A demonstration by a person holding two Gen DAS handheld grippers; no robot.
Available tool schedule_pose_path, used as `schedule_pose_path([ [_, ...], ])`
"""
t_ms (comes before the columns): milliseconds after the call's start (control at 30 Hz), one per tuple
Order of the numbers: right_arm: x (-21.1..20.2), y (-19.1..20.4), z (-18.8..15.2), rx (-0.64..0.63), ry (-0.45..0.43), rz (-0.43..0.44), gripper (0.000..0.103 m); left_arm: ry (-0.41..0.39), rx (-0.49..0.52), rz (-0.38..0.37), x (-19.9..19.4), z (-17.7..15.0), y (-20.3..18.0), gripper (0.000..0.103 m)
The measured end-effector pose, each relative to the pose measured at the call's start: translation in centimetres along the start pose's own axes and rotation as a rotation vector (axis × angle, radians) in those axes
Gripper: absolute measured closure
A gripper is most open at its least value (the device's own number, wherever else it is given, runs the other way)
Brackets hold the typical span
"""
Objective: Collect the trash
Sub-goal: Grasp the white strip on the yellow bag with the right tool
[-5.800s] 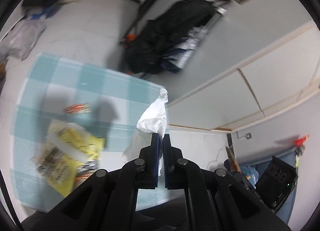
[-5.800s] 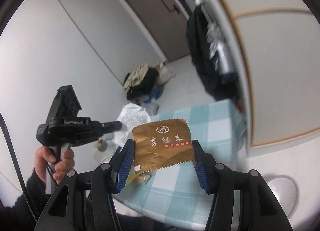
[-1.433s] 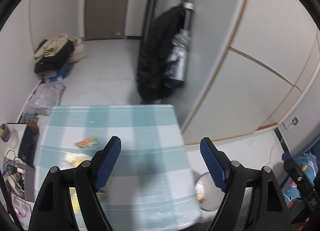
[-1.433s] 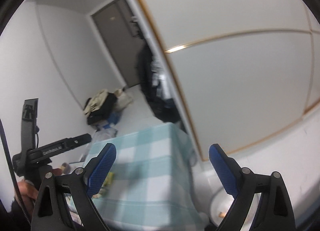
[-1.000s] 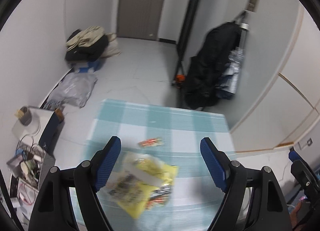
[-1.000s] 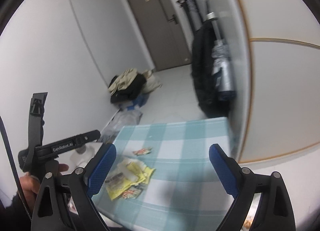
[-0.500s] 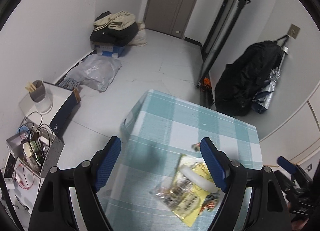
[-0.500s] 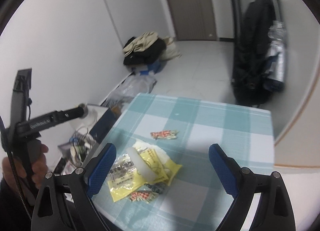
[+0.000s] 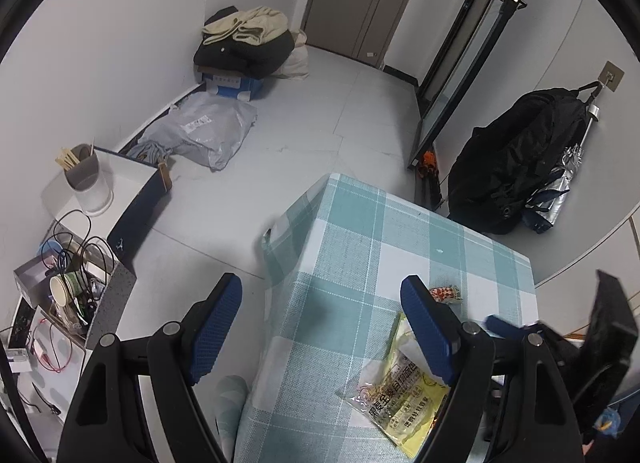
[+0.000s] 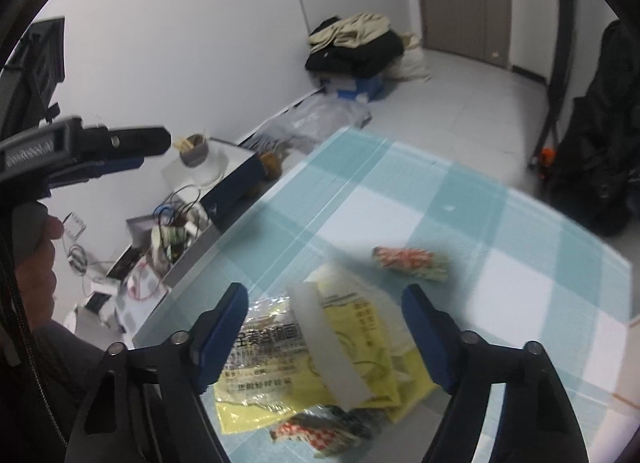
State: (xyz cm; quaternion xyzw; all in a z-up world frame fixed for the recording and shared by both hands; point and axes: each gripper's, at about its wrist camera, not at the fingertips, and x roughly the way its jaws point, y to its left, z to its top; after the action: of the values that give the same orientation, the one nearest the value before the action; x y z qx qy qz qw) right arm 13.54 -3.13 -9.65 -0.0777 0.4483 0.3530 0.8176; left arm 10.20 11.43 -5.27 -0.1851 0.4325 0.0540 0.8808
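While the teal-and-white checked tablecloth (image 10: 460,199) fills the view below both tools, the right gripper (image 10: 324,333) hangs over the litter with jaws closing and pads touching nothing yet. Between its fingers lies the yellow printed plastic packet (image 10: 360,347); under it sits a white curved plastic strip (image 10: 332,343). Judgement: lower until both pads flank the packet, then pinch. Beyond its right finger lies a small red-and-white crumpled wrapper (image 10: 410,258). The left gripper (image 9: 320,331) stands wide, empty, off to the side.
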Motion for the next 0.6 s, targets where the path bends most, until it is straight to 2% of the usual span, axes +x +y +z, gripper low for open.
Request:
schedule_pose_path([
  [133, 1.5, 0.5, 0.0, 0.003, 0.021, 0.007, 0.030, 0.015, 0.009, 0.048, 1.3, 0.2, 0.4, 0.024],
  [267, 2.7, 1.5, 0.1, -0.049, 0.043, -0.004, 0.033, 0.043, -0.016, 0.050, 2.0, 0.1, 1.1, 0.024],
  [533, 4.5, 2.1, -0.1, -0.079, 0.082, -0.021, 0.044, 0.040, -0.005, 0.071, 2.0, 0.3, 1.3, 0.024],
  [600, 4.7, 2.2, -0.2, -0.087, 0.092, -0.024, 0.057, 0.046, -0.018, 0.071, 2.1, 0.4, 1.6, 0.024],
])
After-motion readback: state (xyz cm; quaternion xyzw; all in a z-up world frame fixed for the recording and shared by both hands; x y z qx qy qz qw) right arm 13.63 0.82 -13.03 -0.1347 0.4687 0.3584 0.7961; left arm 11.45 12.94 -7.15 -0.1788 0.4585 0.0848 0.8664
